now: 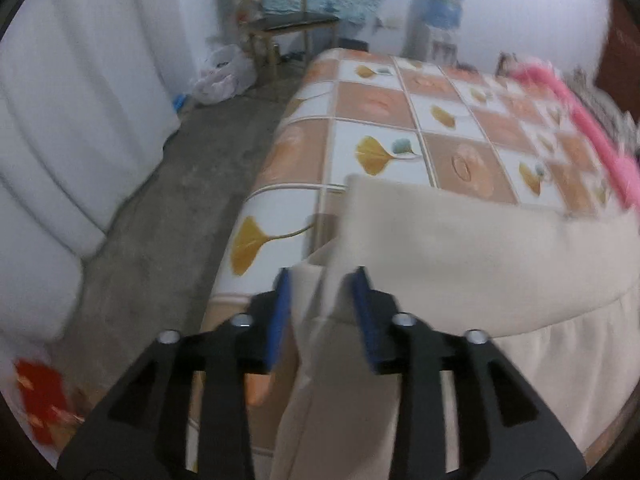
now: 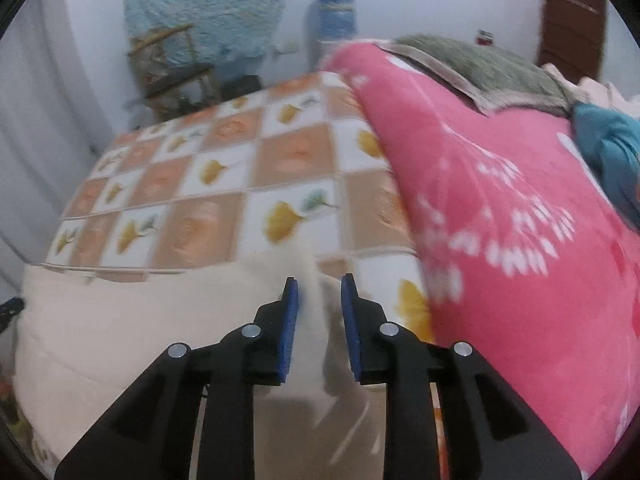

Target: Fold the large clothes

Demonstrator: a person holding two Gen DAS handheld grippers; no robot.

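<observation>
A large cream garment (image 1: 460,248) lies folded over on the near end of a bed whose sheet (image 1: 380,100) has a tile and ginkgo-leaf print. In the left wrist view its left edge droops between the blue pads of my left gripper (image 1: 322,276), whose jaws stand apart without pressing the cloth. In the right wrist view the same garment (image 2: 120,312) spreads to the left. A blurred strip of it runs between the parted pads of my right gripper (image 2: 319,280), loose and not pinched. The sheet (image 2: 200,208) stretches away beyond it.
A pink quilt (image 2: 500,220) with white print is heaped close on the right, with a grey-green blanket (image 2: 480,64) and a teal cloth (image 2: 612,140) on top. Left of the bed are concrete floor (image 1: 168,200) and a white curtain (image 1: 80,100). A wooden chair (image 1: 280,20) and a water dispenser (image 1: 436,12) stand by the far wall.
</observation>
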